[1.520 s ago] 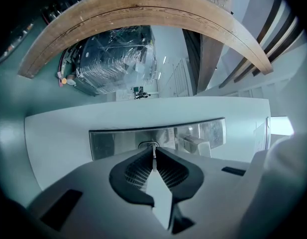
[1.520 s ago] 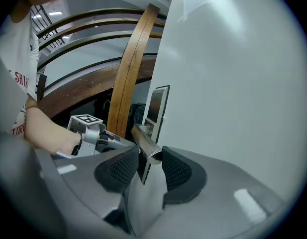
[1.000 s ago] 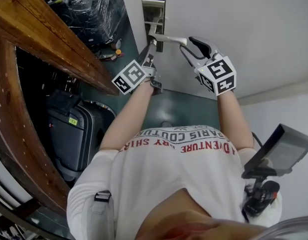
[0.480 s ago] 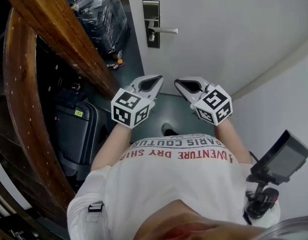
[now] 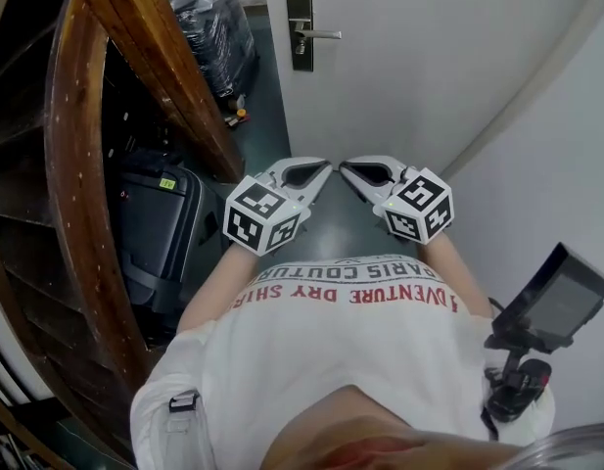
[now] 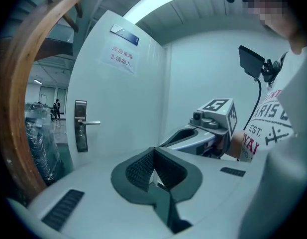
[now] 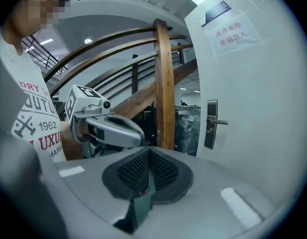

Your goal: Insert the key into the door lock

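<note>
I stand in a hallway on a dark green floor (image 5: 272,116), facing a white door (image 5: 409,57), with a pale wall (image 5: 566,145) at my right. A curved wooden stair rail (image 5: 155,57) sweeps along my left. Under it sit a dark suitcase (image 5: 150,233) and a bundle wrapped in clear plastic (image 5: 218,27). A paper notice (image 6: 118,59) with red writing is stuck high on the door.

The metal lock plate (image 5: 300,29) is on the door's left edge, and its lever handle (image 5: 321,35) points right. The key (image 6: 79,132) seems to be the small metal piece that sticks out of the plate just under the lever. It is too small for me to be sure.

I hold my 2 tools level in front of my chest, well back from the door. Their tips point toward each other and nearly meet. The left tool (image 5: 324,168) has its ribbed pads pressed together with nothing between them. The right tool (image 5: 347,168) is closed in the same way and also holds nothing. Neither one touches the lock or the handle.

A small monitor (image 5: 556,297) on a dark mount hangs at my right side.
</note>
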The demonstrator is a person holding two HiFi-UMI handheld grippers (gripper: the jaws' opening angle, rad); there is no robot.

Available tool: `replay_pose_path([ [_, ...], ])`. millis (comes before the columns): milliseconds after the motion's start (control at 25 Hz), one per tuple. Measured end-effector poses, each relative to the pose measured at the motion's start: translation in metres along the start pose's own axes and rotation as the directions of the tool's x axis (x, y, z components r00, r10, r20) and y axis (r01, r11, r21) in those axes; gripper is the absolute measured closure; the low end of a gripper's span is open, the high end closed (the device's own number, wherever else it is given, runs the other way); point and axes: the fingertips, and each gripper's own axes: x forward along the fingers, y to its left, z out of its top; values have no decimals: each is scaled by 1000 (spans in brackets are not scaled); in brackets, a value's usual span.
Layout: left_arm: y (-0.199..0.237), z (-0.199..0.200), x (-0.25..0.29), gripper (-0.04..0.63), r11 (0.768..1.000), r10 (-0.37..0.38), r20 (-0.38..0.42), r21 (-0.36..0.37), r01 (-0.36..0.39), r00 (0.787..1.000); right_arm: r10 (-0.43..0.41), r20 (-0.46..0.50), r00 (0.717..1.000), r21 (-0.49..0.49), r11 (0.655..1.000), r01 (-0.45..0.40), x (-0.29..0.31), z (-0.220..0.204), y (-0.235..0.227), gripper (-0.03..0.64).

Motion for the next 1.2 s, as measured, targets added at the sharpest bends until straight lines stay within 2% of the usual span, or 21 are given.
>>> replay_pose_path([
  [120, -42, -11, -29, 595, 1000, 28, 7, -3, -28, 1000, 19, 2, 1000, -5, 1000, -19, -28, -14, 46, 615],
  [280, -118, -46, -62, 595, 997, 55, 5, -49, -55, 998, 5, 27, 1000, 21, 1000, -6, -90, -48, 110, 615],
  [400, -190, -77, -86, 595, 997, 35, -1, -74, -35, 999, -25, 34, 999, 41, 999, 23, -140, -85, 166, 615],
  [520, -266, -104, -119, 595, 997, 16, -7, -76, -17, 1000, -20, 22, 1000, 60, 998, 18, -188, -120, 235, 615],
  [720, -365, -120, -170, 595, 998, -10, 1, -68, 10, 1000, -7, 27, 1000, 67, 998, 5, -253, -131, 322, 615],
  [960, -425, -124, -215, 595, 998, -11, 22, -59, 12, 1000, -9, 82, 997, 35, 999, 6, -296, -118, 389, 615],
  [1200, -442, -120, -244, 594, 999, -14, 42, -32, 15, 999, -29, 84, 996, 6, 1000, 28, -302, -107, 419, 615],
])
